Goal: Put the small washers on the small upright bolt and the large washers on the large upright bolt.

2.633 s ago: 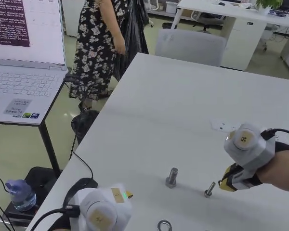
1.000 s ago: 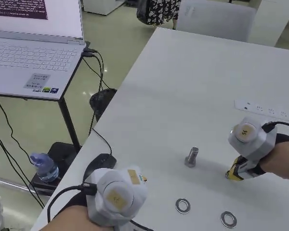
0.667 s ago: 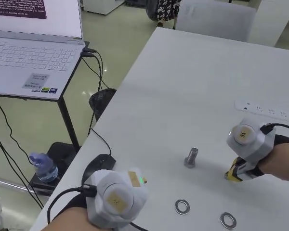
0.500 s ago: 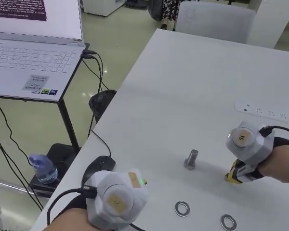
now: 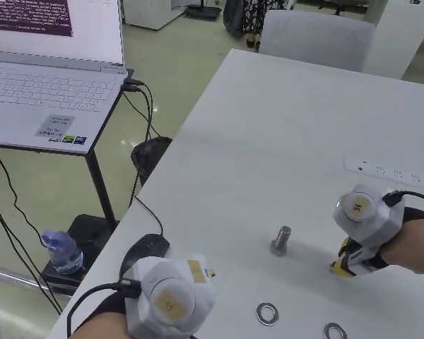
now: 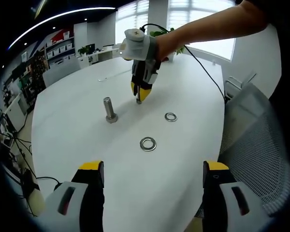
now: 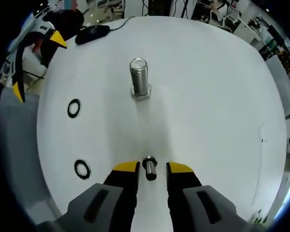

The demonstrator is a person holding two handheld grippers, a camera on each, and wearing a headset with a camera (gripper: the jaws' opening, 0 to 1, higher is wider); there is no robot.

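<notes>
The large upright bolt (image 5: pixel 280 240) (image 6: pixel 108 110) (image 7: pixel 139 76) stands mid-table. The small upright bolt (image 7: pixel 149 167) (image 6: pixel 138 100) sits between the yellow fingertips of my right gripper (image 7: pixel 151 169) (image 5: pixel 343 265) (image 6: pixel 141 93); thin gaps show on both sides of it, so the jaws are narrowly open. In the head view that gripper hides the small bolt. Two washers lie flat nearer me: a larger washer (image 5: pixel 267 313) (image 6: pixel 148 143) (image 7: pixel 73 108) and a smaller washer (image 5: pixel 334 330) (image 6: pixel 171 116) (image 7: pixel 82 169). My left gripper (image 6: pixel 153 167) (image 5: pixel 166 304) hangs wide open and empty at the table's near edge.
A white power strip (image 5: pixel 389 171) lies beyond the bolts. A black mouse (image 5: pixel 145 247) with its cable rests at the table's left edge. An open laptop (image 5: pixel 49 92) stands on a side table to the left, and a grey chair (image 5: pixel 314 39) at the far end.
The head camera has tilted down and shifted. My right gripper, beside the small bolt 2.6 s ago, now stands over it with its tips on either side. The left gripper has barely moved.
</notes>
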